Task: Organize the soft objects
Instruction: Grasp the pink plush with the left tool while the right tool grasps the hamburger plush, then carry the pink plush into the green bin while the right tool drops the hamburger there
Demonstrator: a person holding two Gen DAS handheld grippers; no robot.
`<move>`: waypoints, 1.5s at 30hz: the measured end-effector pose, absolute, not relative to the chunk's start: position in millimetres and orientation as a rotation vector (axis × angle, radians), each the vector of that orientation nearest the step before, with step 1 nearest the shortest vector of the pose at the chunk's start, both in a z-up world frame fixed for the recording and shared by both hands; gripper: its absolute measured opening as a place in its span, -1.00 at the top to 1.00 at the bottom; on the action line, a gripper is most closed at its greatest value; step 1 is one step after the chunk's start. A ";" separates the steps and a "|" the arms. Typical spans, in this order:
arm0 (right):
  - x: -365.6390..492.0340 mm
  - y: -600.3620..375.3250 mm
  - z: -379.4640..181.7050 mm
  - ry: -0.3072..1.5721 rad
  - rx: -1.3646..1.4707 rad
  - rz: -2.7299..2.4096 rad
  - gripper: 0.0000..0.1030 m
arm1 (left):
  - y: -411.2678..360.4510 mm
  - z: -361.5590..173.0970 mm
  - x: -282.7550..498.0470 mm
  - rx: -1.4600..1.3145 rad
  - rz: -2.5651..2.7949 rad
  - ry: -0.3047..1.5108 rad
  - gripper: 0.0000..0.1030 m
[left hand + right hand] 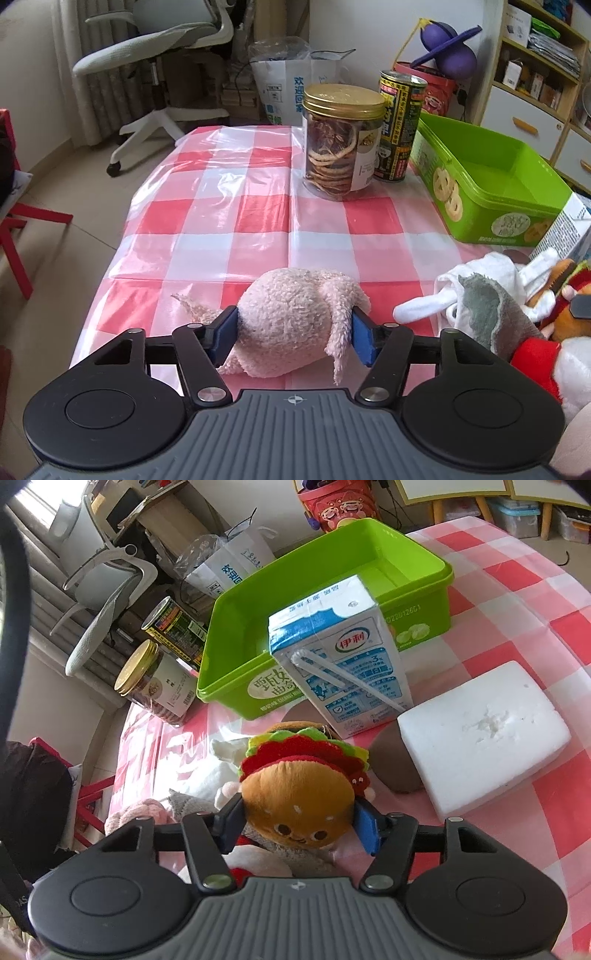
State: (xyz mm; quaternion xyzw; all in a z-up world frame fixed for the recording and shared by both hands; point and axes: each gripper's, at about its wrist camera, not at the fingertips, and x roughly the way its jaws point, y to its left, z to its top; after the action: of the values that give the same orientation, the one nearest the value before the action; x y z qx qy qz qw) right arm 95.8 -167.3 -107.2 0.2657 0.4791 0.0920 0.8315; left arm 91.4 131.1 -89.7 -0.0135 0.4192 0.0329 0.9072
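My left gripper [295, 332] is shut on a pink fluffy cloth [295, 314], which rests on the checked tablecloth [221, 221]. My right gripper [299, 823] is shut on a plush hamburger toy [299, 797], held over a heap of soft things. The heap shows in the left wrist view at the right: a white cloth [480, 277], a grey cloth [487, 314] and a red and white plush [543, 358]. The green plastic box [491, 218] stands open and empty at the right; it also shows in the right wrist view [236, 694], behind the hamburger.
A jar with a gold lid [341, 144] and a dark can [399, 129] stand at the table's far side. A milk carton [340, 664] stands in front of the green box. A white foam block [484, 731] and a brown object [395, 768] lie at the right.
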 end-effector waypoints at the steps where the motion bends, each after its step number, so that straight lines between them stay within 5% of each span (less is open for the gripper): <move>1: 95.6 -168.6 -106.9 1.018 0.568 0.191 0.17 | 131.3 -88.7 91.6 -0.035 0.072 0.864 -0.18; 31: 68.5 -254.1 -49.9 0.805 0.830 0.286 0.19 | 59.7 -33.8 93.5 -0.082 -0.081 0.730 -0.16; 39: 116.1 -279.0 -16.0 0.714 0.789 0.231 0.19 | 40.7 -11.3 132.0 -0.115 -0.160 0.713 -0.16; 45: 184.1 -280.8 -44.0 0.830 0.628 0.234 0.19 | 14.5 -23.9 169.1 -0.043 -0.263 0.720 -0.17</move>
State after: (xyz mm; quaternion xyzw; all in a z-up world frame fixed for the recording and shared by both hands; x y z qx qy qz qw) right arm 184.1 -280.8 -44.0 0.2993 0.3956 0.1116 0.8611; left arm 169.1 14.5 -23.9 -0.0211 0.3511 -0.1284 0.9273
